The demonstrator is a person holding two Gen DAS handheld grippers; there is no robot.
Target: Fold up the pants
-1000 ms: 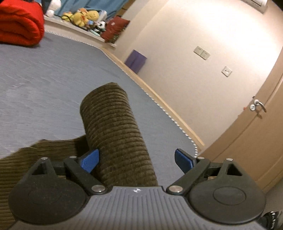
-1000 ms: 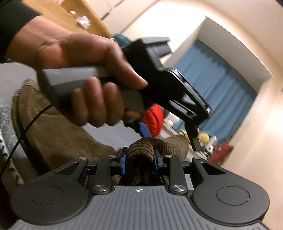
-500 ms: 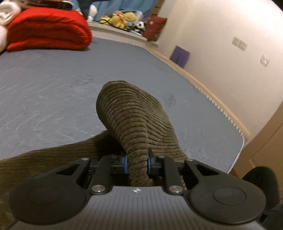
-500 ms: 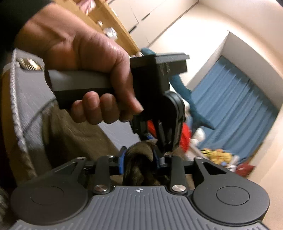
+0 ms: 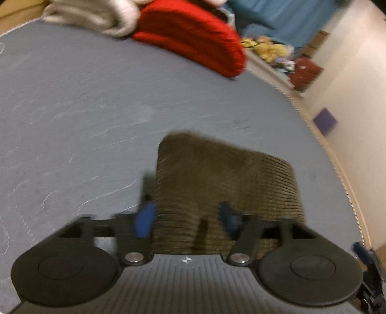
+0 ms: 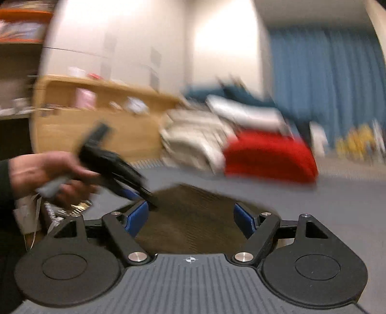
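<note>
The olive-brown corduroy pants [image 5: 224, 178] lie folded into a flat, squarish stack on the grey-blue mattress [image 5: 84, 108], close to its edge on the right of my left camera's view. My left gripper [image 5: 185, 217] sits over the near edge of that stack; its jaws have just been opening, and the blue pads [image 5: 144, 218] now stand apart, with corduroy lying between them but not pinched. My right gripper [image 6: 193, 217] is likewise released: its jaws have just been opening too, and its blue pads [image 6: 136, 217] sit wide on either side of the same brown cloth [image 6: 190, 217] without pressing it.

From the right camera I see my left hand [image 6: 48, 174] wrapped round the handle of the left gripper's black body [image 6: 113, 169], just above the pants' far-left corner. Both views are smeared by motion.

Beyond the pants, a rolled red blanket [image 5: 193, 38] rests at the far side of the mattress, touching a pale folded blanket [image 5: 96, 14]. Blue curtains [image 6: 325, 84] hang behind, and a light wooden headboard shelf [image 6: 96, 116] stands on the left.
</note>
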